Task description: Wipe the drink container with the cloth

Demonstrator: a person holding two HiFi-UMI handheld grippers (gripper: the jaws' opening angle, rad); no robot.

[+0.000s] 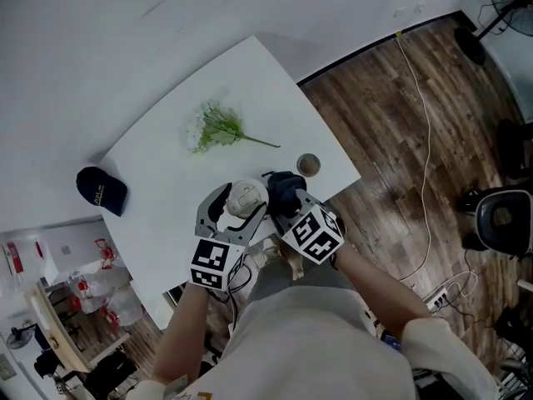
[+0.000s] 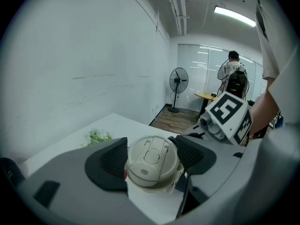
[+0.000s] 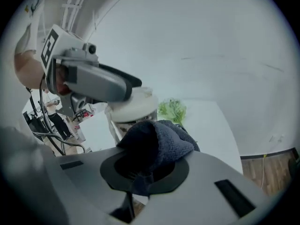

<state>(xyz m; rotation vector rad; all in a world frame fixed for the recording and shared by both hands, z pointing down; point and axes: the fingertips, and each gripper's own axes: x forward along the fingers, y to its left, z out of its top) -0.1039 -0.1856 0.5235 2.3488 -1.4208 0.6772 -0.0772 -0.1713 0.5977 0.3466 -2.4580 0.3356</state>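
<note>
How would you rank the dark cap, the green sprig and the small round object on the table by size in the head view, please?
1. Green sprig, longest counting its stem.
2. Dark cap, about matching the sprig's leafy head, so nearly tied.
3. Small round object, clearly smallest.

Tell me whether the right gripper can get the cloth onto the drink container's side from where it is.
Probably yes. The right gripper holds the cloth right beside the drink container, with nothing between them; the left gripper grips it near the lid.
</note>
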